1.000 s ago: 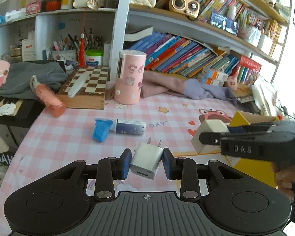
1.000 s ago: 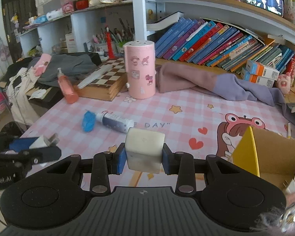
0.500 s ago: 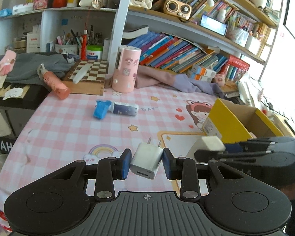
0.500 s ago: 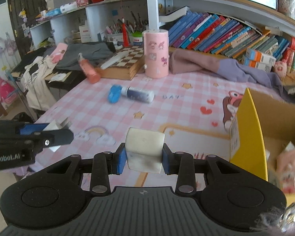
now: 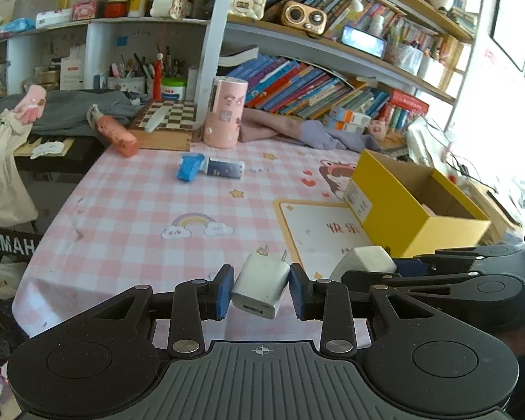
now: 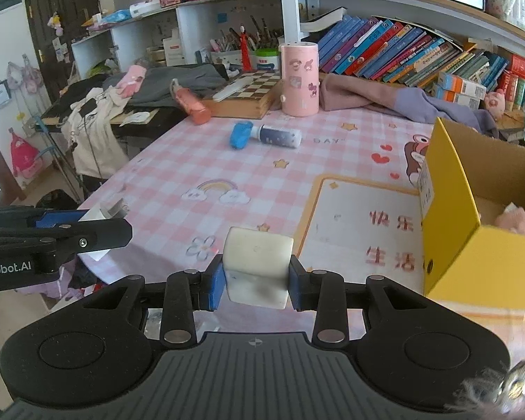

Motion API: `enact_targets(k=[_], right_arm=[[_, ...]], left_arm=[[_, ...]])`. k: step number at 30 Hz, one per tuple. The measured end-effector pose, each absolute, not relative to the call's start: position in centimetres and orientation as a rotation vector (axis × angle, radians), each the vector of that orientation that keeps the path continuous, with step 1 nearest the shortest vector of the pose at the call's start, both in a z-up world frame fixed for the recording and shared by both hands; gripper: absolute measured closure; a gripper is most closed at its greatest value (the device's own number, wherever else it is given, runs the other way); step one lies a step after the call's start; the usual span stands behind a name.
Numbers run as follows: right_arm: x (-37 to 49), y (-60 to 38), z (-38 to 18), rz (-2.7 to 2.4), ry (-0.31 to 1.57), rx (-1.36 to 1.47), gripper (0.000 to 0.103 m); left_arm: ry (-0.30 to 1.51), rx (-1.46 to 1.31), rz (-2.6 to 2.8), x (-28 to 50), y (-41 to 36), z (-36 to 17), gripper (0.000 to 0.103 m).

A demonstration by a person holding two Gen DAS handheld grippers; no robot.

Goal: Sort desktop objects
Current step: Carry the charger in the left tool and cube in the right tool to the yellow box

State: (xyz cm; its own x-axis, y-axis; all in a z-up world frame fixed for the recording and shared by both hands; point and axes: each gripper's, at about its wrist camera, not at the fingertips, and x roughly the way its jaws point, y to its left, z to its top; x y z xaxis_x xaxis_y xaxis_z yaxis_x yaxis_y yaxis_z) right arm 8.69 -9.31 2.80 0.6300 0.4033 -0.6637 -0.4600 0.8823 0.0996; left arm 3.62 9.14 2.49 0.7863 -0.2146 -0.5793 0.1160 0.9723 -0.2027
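The left gripper (image 5: 261, 290) clamps a white charger (image 5: 260, 288), prongs forward; the right gripper (image 6: 255, 280) clamps a scuffed cream block (image 6: 257, 266).

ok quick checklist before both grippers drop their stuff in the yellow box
1. Left gripper clamped on white two-prong wall charger: ok.
2. Right gripper clamped on off-white rounded block: ok.
3. Yellow cardboard box top open: ok.
4. Room inside the box: cannot tell, interior partly hidden, something pink lies in it.
5. Grippers above the box opening: not ok, both short of it.
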Motion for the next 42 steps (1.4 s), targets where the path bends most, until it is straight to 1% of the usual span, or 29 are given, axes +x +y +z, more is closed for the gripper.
enact_targets(k=[7,20,42], right_arm=[[5.7,-10.2,2.5,0.449,0.759,-0.066,0.07],[2.5,-13.3,2.2,0.328,0.786,-0.022,0.07],[1.0,-17.4,2.0,0.215,0.8,0.033,0.07]], left_arm=[[0.645,-0.16,-0.234,2.1,8.7,2.3,0.07],[0.675,-0.156,-0.372,2.2,6.2,1.6,0.07],[0.695,-0.079,-0.492,2.7,1.4,1.6,0.07]])
